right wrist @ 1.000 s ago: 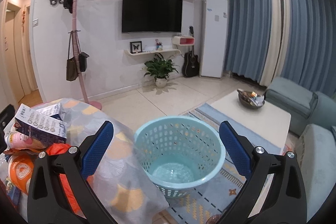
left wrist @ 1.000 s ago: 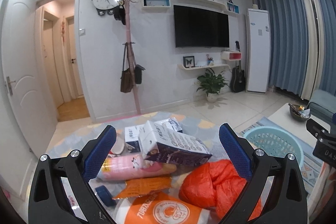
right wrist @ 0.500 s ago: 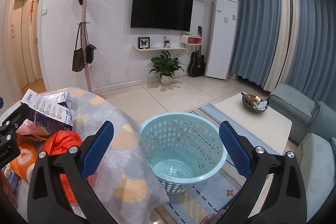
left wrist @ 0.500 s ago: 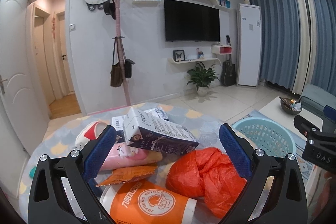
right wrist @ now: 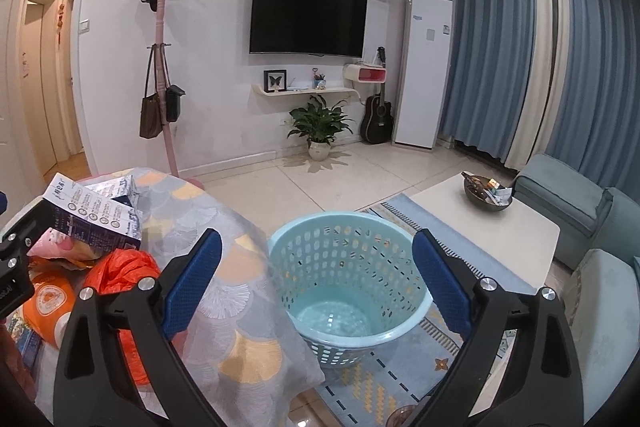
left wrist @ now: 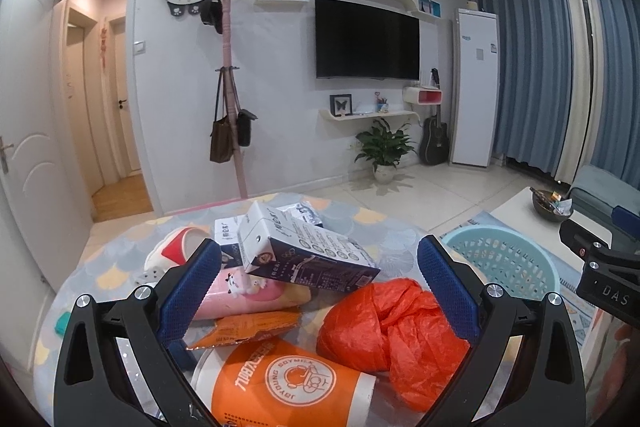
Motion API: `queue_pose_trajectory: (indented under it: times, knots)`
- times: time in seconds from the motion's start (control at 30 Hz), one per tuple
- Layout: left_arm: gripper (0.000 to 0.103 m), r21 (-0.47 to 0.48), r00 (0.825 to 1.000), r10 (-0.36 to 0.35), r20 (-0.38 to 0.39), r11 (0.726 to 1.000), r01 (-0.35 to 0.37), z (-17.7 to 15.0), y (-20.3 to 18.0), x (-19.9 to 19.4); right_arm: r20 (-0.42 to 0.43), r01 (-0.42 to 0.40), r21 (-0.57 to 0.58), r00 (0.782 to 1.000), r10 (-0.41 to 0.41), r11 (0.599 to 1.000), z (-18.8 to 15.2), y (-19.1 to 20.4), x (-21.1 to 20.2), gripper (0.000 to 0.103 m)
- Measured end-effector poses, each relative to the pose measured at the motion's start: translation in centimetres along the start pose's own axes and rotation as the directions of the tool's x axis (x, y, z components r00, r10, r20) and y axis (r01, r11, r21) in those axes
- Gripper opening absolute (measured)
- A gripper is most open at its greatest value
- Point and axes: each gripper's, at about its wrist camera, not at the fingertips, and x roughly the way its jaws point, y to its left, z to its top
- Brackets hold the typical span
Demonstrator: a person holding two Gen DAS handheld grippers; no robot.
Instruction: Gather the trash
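Observation:
A pile of trash lies on a round table with a patterned cloth (left wrist: pixel 384 227): a white and navy milk carton (left wrist: pixel 304 253), a crumpled orange plastic bag (left wrist: pixel 396 331), an orange soy-milk cup (left wrist: pixel 288 383), a pink packet (left wrist: pixel 248 297) and an orange wrapper (left wrist: pixel 244 331). My left gripper (left wrist: pixel 320 291) is open and empty, above the pile. My right gripper (right wrist: pixel 316 283) is open and empty, above a light-blue basket (right wrist: pixel 348 283) on the floor right of the table. The basket (left wrist: pixel 500 259) holds nothing.
A red and white slipper (left wrist: pixel 176 247) lies at the pile's far left. A white coffee table (right wrist: pixel 488 227) with a dark bowl (right wrist: pixel 486 193) stands right of the basket, with blue-grey sofa seats (right wrist: pixel 560 199) beyond. A pink coat stand (left wrist: pixel 232 87) stands behind the table.
Both grippers have risen and drawn back a little, so the pile and basket sit lower in view. Both stay open; nothing was picked up.

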Motion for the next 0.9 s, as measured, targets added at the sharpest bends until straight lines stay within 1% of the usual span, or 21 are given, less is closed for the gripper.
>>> queue_pose_trajectory:
  times: [0.37,0.53,0.63,0.7,0.77,0.83,0.9]
  knots:
    - [0.095,-0.016,1.000,-0.021,-0.004,1.000,0.021,0.1,0.4,-0.6,0.002,-0.013,0.012,1.000,0.013,1.000,0.2,-0.2,-0.4,0.091]
    - [0.095,-0.054,0.997,-0.067,-0.025,0.996,0.066,0.2,2.0,-0.9,0.003,-0.023,-0.005,1.000,0.023,1.000,0.4,0.1,-0.8,0.086]
    - [0.095,-0.074,0.996,-0.081,-0.029,0.994,0.078,0.7,4.5,-1.6,0.015,-0.047,-0.025,0.999,0.048,0.999,1.0,0.7,-1.2,0.079]
    - [0.095,-0.104,0.997,-0.077,-0.025,0.992,0.074,1.3,7.1,-2.5,0.022,-0.079,-0.042,0.997,0.080,0.996,1.5,1.5,-1.6,0.067]
    - [0.095,-0.140,0.997,-0.070,-0.020,0.988,0.067,1.5,9.4,-3.4,0.024,-0.105,-0.068,0.994,0.106,0.992,1.7,2.5,-1.8,0.060]
    - [0.094,-0.159,0.997,-0.068,-0.025,0.985,0.064,1.5,11.5,-4.2,0.022,-0.130,-0.100,0.991,0.133,0.986,1.7,4.0,-2.0,0.059]
    - [0.092,-0.160,0.998,-0.051,-0.045,0.986,0.043,1.3,13.4,-5.0,0.013,-0.165,-0.126,0.986,0.168,0.978,1.4,5.2,-2.1,0.059]
